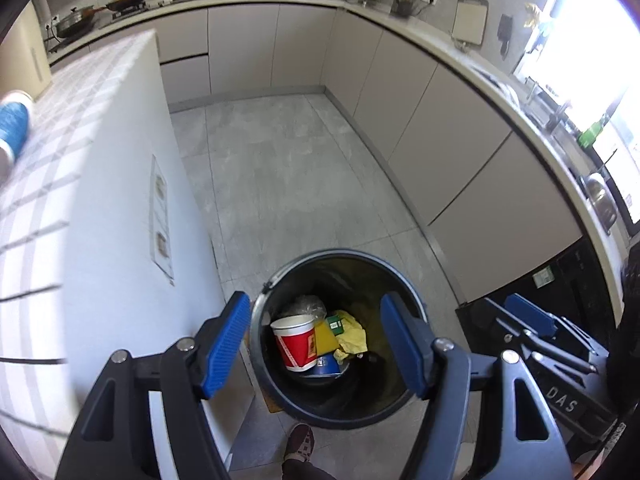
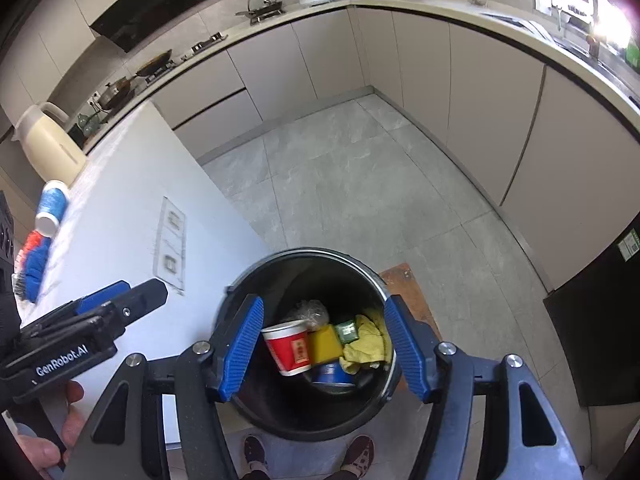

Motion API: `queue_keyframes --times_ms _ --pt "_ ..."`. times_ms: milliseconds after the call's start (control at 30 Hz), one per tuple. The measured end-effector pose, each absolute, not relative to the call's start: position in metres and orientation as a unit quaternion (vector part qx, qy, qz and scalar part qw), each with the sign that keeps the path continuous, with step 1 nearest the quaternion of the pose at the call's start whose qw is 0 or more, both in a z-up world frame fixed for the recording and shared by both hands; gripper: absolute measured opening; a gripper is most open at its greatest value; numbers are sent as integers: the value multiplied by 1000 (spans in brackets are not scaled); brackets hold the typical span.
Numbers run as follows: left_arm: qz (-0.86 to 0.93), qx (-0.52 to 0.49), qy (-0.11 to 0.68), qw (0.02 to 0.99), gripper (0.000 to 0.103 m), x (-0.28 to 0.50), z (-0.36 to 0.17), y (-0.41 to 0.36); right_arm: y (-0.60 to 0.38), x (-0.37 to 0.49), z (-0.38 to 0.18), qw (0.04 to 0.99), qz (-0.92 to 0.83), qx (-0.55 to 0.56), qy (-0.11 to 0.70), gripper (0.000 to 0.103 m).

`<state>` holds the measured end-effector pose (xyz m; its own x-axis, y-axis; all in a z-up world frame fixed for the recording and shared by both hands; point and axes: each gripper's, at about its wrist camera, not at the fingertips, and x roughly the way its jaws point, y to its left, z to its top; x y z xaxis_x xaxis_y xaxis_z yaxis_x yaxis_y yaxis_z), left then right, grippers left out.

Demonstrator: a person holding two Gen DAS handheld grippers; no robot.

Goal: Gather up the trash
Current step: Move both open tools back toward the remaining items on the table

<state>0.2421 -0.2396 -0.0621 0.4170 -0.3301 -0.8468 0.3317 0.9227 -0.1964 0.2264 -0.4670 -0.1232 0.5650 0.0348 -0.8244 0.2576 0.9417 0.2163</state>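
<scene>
both grippers hang over a black round trash bin (image 1: 280,276) standing on the grey tile floor (image 1: 280,168), right beside the end wall of the white island counter (image 1: 120,184). the left gripper (image 1: 316,346) has its blue pads spread wide with nothing between them, and the right gripper (image 2: 326,350) is the same, wide open and empty. down at the bottom of the bin there's a red and white paper cup (image 2: 290,346) lying tilted, a yellow sponge-like block (image 2: 324,344) just beside it, a small green packet (image 2: 346,331), a crumpled yellow cloth or wrapper (image 2: 366,346), a blue round lid or tin (image 2: 332,374) under them, and a scrunched clear plastic bag (image 2: 310,310) toward the far wall of the bin. up on the counter top, near its left edge, a blue cup with a white rim (image 2: 51,208) lies on its side, with a beige kettle (image 2: 44,140) at the far corner. a brown mat (image 2: 408,292) sits on the floor touching the bin.
</scene>
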Motion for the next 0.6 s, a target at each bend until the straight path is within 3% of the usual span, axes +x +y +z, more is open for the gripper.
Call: queue_keyframes --times_ms 200,600 --pt "-196 -9 481 855 69 231 -20 -199 -429 224 -76 884 -38 147 442 68" --pt "-136 -24 455 880 69 242 -3 -60 -283 238 -30 901 23 132 414 69"
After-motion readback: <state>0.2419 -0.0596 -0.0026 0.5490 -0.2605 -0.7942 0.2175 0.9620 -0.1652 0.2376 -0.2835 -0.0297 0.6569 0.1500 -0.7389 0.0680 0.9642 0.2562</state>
